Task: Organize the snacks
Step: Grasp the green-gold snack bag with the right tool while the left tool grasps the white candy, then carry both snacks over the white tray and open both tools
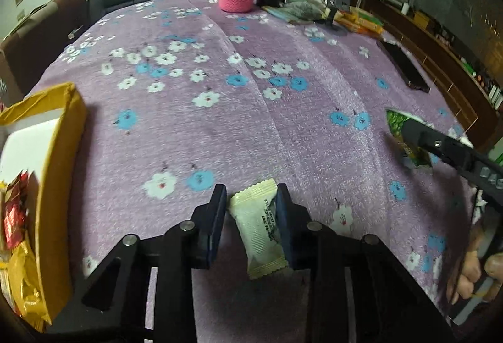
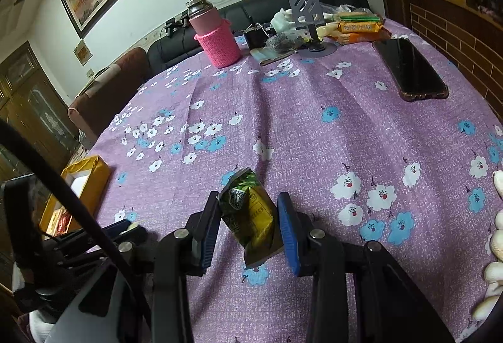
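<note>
My left gripper [image 1: 251, 198] pinches a cream-white crinkle-edged snack packet [image 1: 259, 229] between its 2 narrowed fingers, above the purple floral tablecloth [image 1: 251, 91]. The yellow cardboard box [image 1: 59, 154] of snacks sits at 9 o'clock. My right gripper [image 2: 248, 207] clamps a green-and-yellow foil snack pouch [image 2: 251, 214], fingers narrowly spread.

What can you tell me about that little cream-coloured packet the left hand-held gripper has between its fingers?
The cream packet is a small pillow-style snack wrapper, glossy like plastic film, with zigzag crimped ends and a strip of dark print along one side. It looks sealed and plump. It lies lengthwise between the two fingers of the left hand-held gripper, which pinch its sides, over the purple flowered tablecloth. Whether its underside touches the cloth cannot be told.
</note>
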### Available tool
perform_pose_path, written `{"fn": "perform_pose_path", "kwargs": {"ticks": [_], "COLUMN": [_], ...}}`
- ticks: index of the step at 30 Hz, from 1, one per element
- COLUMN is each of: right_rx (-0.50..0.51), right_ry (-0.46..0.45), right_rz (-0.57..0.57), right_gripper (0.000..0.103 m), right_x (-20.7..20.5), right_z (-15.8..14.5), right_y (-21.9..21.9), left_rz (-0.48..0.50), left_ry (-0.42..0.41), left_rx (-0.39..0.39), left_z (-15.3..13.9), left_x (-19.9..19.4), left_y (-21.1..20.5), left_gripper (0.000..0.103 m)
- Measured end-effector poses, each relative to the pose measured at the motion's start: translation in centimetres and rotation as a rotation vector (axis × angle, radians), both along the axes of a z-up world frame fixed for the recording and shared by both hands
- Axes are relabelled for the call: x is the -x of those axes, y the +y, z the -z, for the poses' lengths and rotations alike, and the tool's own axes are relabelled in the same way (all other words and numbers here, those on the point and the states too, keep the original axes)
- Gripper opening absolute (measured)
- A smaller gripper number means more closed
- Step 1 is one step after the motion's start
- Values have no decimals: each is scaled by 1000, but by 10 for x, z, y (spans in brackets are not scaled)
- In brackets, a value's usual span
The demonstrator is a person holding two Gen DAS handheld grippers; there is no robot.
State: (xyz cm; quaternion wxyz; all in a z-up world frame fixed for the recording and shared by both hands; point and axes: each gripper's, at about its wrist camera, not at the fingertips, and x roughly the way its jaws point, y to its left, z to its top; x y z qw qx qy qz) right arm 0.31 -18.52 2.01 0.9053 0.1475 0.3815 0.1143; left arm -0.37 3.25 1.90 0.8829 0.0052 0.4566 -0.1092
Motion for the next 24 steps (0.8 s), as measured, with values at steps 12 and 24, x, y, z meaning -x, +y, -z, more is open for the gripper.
{"fn": "perform_pose_path", "kwargs": {"ticks": [12,24], "right_rx": [-1,6], "right_ry": [-50,-101], "right_rz": [-16,-181], "right_gripper": [36,35], "right_x": [6,35], "right_z": [-1,-48], "right_y": [10,90], "left_rz": [-159,-432], "left_ry": [-139,-219], "left_rx": [178,307], "left_z": [-57,-69], "left_x": [55,119], "left_y": [95,241], "left_gripper": [33,34]}}
